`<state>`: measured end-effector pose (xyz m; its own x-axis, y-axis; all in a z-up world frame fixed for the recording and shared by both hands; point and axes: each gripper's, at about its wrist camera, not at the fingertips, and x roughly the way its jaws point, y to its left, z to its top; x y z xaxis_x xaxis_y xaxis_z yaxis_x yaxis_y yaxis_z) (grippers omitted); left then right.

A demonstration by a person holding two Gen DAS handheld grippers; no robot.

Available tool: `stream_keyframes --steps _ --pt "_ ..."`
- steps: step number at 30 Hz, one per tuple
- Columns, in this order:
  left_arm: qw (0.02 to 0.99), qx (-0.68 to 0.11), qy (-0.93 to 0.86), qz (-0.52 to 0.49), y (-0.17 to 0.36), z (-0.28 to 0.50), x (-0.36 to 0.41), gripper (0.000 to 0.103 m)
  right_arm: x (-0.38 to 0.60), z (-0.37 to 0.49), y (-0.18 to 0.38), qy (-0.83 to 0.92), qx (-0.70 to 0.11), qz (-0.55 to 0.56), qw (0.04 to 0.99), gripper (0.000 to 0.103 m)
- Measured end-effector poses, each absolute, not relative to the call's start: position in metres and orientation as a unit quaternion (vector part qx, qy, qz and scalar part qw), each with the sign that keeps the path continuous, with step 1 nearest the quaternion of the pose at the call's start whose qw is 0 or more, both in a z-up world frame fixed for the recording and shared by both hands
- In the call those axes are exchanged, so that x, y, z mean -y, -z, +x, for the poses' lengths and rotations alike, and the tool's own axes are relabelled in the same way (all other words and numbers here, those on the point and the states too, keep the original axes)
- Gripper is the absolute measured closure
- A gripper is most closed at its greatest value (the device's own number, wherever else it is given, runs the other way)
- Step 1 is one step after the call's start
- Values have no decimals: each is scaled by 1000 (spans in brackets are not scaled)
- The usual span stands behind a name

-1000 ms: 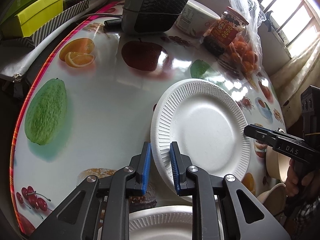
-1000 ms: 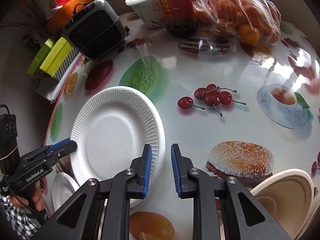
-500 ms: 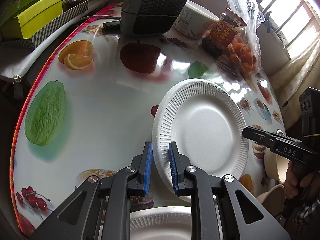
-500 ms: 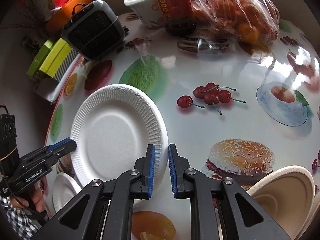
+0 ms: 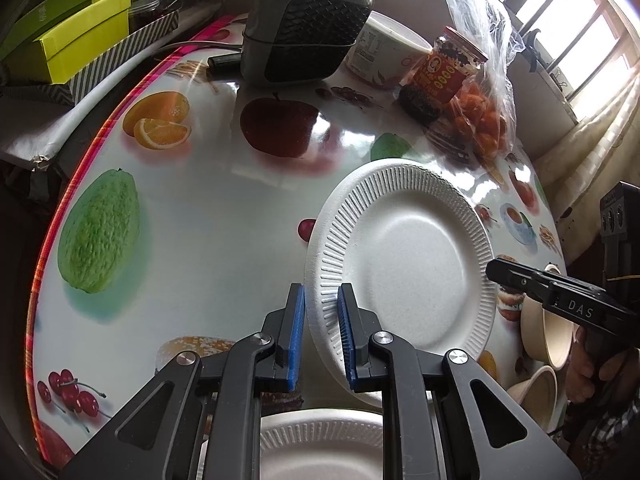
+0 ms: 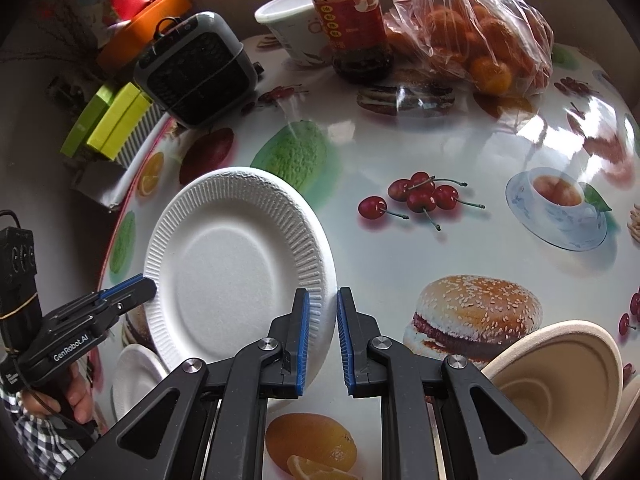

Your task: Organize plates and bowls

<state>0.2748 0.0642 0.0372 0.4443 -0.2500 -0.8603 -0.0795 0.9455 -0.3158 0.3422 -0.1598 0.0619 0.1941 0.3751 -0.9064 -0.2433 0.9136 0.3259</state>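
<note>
- Left gripper (image 5: 320, 300) — its blue-padded jaws have narrowed over the last second and now pinch the near rim of the white foam plate (image 5: 412, 276), with only the rim's thickness between the pads.
- Right gripper (image 6: 322, 300) — it has narrowed likewise and clamps the opposite rim; a sliver of gap may remain at its right pad, so the grip looks light.
- The plate is held at both edges and tilts up, apparently clear of the table (image 5: 224, 208). In my judgement the grasp is done and the carry can begin, probably towards the second foam plate (image 5: 320, 444) lying flat just beneath the left gripper.
- The plate is round, matte and finely grained, with a ribbed rim and a smooth shallow well. It looks light and easy to crush, so a hard squeeze could crease the rim.
- The beige fibre bowls (image 6: 560, 372) are thick-walled with a dull surface and lean at the table's right edge, untouched.
- The table is round, its glossy cover printed with fruit and a burger; window glare spreads across it.
- Behind stand a small grey heater (image 5: 304, 28), a red-labelled jar (image 5: 440, 76) and a crinkled clear bag of oranges (image 6: 480, 32).
</note>
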Motion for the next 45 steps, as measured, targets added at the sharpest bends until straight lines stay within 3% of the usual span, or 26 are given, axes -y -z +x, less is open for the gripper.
stream_keyframes --steps 45 --pt "857 -486 35 -169 -73 194 -99 85 128 271 -105 -246 -576 37 779 89"
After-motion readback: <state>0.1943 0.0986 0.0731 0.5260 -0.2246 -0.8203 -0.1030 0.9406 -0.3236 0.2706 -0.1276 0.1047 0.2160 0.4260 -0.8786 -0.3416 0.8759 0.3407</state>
